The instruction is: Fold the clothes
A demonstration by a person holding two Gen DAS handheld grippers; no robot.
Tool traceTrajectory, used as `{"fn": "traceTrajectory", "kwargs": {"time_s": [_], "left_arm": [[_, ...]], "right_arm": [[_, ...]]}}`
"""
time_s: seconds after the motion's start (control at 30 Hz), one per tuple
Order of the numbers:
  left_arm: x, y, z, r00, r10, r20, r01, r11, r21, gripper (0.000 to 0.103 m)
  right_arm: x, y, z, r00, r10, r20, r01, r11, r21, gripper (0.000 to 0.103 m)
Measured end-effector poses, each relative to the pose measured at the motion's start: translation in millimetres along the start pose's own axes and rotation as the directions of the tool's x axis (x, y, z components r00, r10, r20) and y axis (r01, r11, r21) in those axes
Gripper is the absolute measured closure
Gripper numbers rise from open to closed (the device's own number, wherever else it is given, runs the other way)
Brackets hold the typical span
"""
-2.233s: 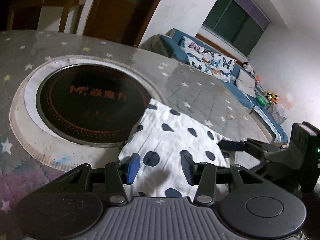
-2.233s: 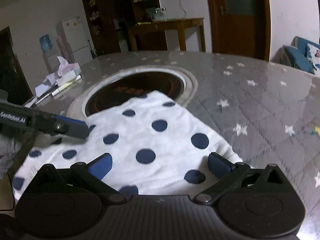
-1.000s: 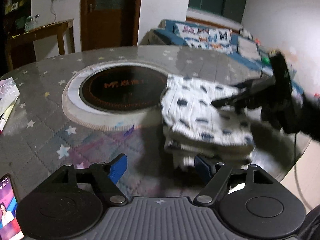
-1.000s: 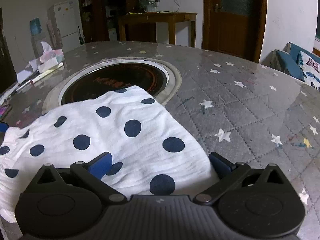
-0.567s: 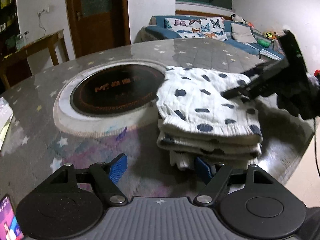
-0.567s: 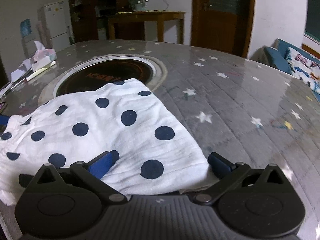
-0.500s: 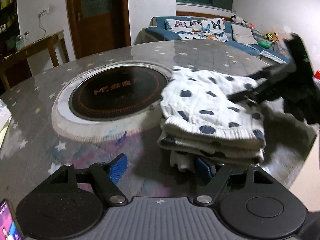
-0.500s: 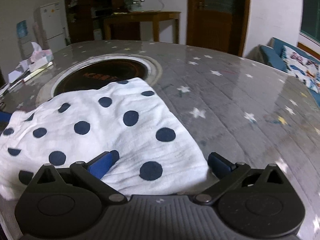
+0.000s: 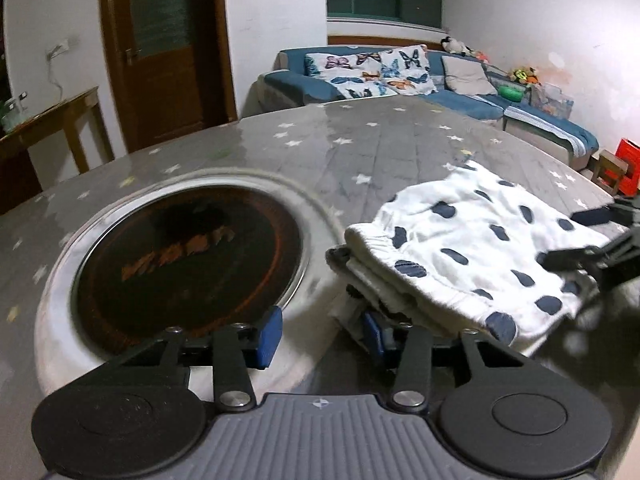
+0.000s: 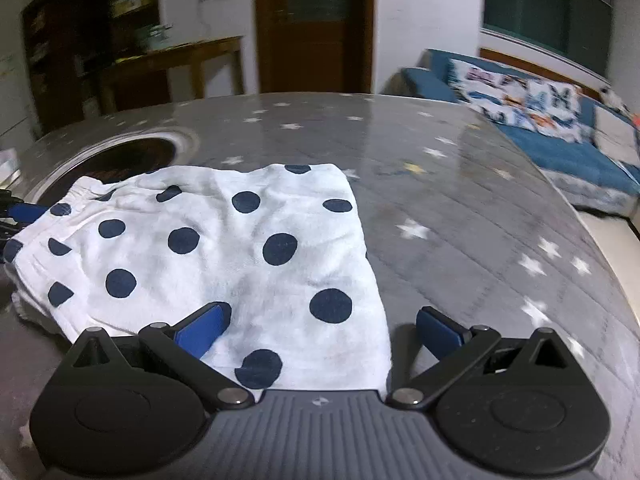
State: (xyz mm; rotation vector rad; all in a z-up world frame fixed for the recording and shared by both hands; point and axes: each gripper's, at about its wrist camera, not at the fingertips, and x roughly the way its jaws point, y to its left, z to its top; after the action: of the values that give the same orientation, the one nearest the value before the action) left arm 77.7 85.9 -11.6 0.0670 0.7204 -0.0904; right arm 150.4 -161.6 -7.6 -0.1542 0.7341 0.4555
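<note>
1. Folded white garment with navy polka dots (image 9: 472, 256) lies stacked in several layers on the grey star-print table cover (image 9: 360, 148), just right of the round induction hob (image 9: 188, 268) and touching its pale rim; elastic hem edge faces the hob
2. Same garment in the right wrist view (image 10: 224, 256): top layer flat, slight wrinkles, far corner pointing away from the hob (image 10: 124, 156), near edge running under the gripper body
3. Left gripper (image 9: 320, 330) jaws apart, moderately wide, nothing clamped; its right blue pad (image 9: 372, 332) sits at the bottom hem layers on the hob side of the stack, touching or just beside them, can't tell which; left pad (image 9: 270, 334) over the hob rim
4. Right gripper (image 10: 320, 324) jaws wide apart, not gripping; left blue pad (image 10: 204, 326) resting on top of the cloth, right pad (image 10: 438, 330) over bare table cover just past the garment's edge, on the side away from the hob
5. Right gripper's dark fingers (image 9: 588, 236) also show in the left wrist view, at the garment end farthest from the hob
6. Blue sofa with butterfly cushions (image 9: 372, 72) beyond the table, far side from the hob; wooden door (image 9: 168, 44) behind the hob
</note>
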Motion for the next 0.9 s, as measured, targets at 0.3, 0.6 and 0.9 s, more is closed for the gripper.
{"fn": "traceTrajectory", "kwargs": {"time_s": [0.3,0.6,0.9], "left_arm": [[-6.9,20.9,15.1,0.999,0.050,-0.011,-0.050,0.998,-0.039,0.055],[-22.8,-17.0,54.1,0.994,-0.071,0.084,0.073,0.997,-0.015,0.056],[23.7,-40.7,48.9,0.998,-0.066,-0.019,0.067,0.995,0.075,0.067]], "right_arm": [[-1.4,-4.6,19.3,0.999,0.018,0.028,-0.017,0.999,-0.035,0.000],[30.5,8.5,63.2,0.993,0.114,0.024,-0.113,0.992,-0.060,0.009],[56.4,13.2,72.0,0.990,0.138,-0.006,-0.138,0.988,-0.066,0.019]]}}
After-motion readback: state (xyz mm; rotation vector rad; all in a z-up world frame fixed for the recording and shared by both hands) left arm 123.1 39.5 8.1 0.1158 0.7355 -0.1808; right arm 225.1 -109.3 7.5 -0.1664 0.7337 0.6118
